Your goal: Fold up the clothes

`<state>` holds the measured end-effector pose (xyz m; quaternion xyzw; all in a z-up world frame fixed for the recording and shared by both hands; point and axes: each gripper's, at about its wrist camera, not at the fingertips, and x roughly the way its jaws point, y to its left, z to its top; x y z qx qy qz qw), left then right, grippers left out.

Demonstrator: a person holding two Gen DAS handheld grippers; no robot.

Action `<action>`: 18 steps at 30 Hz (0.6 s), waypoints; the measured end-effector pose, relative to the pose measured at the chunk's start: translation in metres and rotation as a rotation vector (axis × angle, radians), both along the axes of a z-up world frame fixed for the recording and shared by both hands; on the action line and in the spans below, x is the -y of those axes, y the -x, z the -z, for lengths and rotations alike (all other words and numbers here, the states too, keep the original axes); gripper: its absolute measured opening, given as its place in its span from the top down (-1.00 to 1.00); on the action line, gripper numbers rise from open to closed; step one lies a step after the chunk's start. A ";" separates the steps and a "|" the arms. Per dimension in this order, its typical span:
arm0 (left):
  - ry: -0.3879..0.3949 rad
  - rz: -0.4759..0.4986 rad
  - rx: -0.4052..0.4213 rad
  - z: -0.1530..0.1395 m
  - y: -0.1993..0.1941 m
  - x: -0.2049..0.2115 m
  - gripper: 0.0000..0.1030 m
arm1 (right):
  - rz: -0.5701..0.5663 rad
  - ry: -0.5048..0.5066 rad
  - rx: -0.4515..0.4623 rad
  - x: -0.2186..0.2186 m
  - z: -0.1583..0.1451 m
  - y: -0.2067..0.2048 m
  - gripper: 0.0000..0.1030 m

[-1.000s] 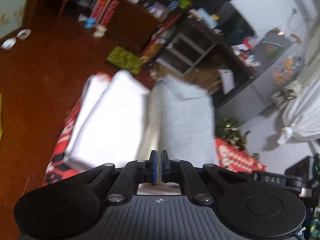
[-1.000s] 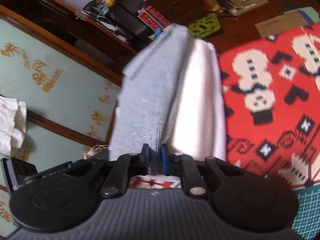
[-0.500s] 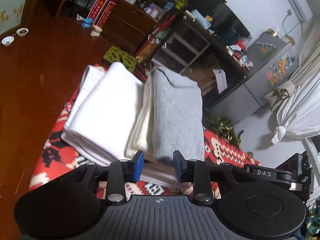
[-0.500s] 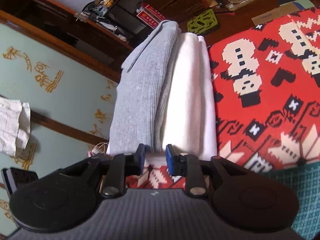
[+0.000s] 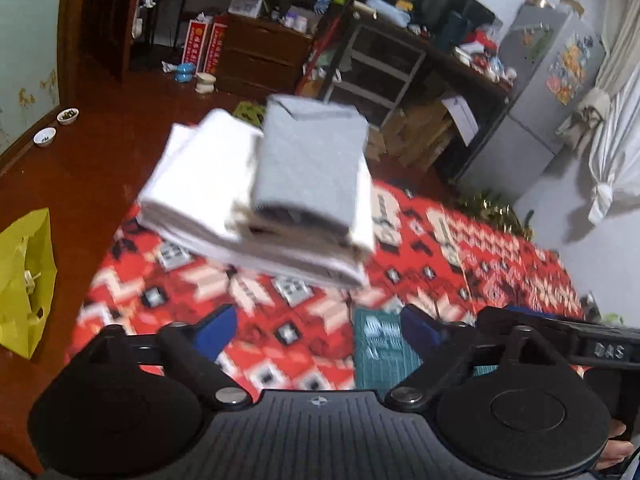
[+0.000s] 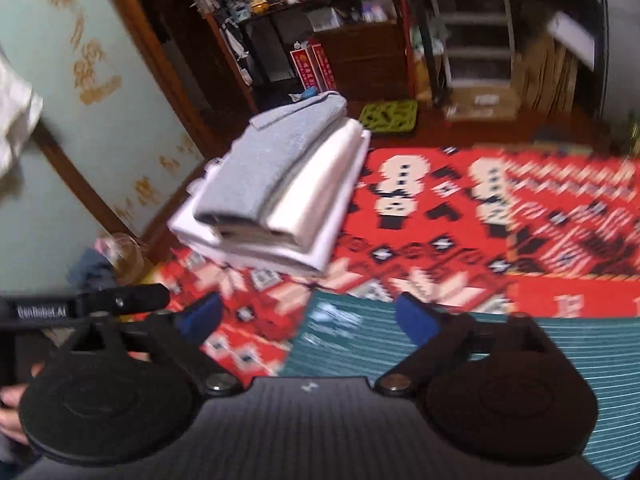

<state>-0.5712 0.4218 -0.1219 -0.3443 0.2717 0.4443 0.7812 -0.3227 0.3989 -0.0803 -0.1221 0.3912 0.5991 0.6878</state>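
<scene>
Both our claws, left claw (image 5: 316, 330) and right claw (image 6: 308, 320), stand spread and empty. Our folded grey garment (image 5: 308, 160) lies atop the white stack (image 6: 312, 208) on the red rug (image 6: 480, 220); this piece looks finished.

Left gripper (image 5: 318, 330) low in frame, jaws spread wide, blue pads (image 5: 218, 330) gripping nothing. Beyond it a stack of folded clothes: grey folded garment (image 5: 308, 164) on top, cream and white folded pieces (image 5: 200, 176) under and to its left, edges motion-blurred. Stack rests on a red patterned cloth (image 5: 480, 248). Green cutting mat (image 5: 374, 344) lies on the cloth between the jaws. Yellow bag (image 5: 24, 280) at left on the dark wooden floor (image 5: 100, 140). Two small bowls (image 5: 56, 126) by the wall. Cluttered shelves (image 5: 384, 52) behind; grey fridge (image 5: 540, 92) with magnets at right.
</scene>
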 end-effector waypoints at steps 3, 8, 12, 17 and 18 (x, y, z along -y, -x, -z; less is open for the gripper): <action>0.021 0.027 -0.088 0.011 -0.017 0.020 -0.84 | -0.004 0.027 0.079 0.029 0.003 0.005 -0.99; 0.066 0.001 -0.202 0.038 -0.033 0.048 -0.84 | 0.044 0.123 0.122 0.062 0.023 0.003 -0.99; 0.020 0.017 -0.340 0.056 -0.054 0.072 -0.84 | 0.033 0.203 0.122 0.079 0.046 -0.003 -0.99; 0.045 0.068 -0.367 0.070 -0.070 0.094 -0.83 | 0.033 0.229 0.124 0.100 0.054 -0.004 -0.99; 0.042 0.059 -0.373 0.068 -0.072 0.099 -0.83 | 0.049 0.225 0.129 0.105 0.052 -0.003 -0.99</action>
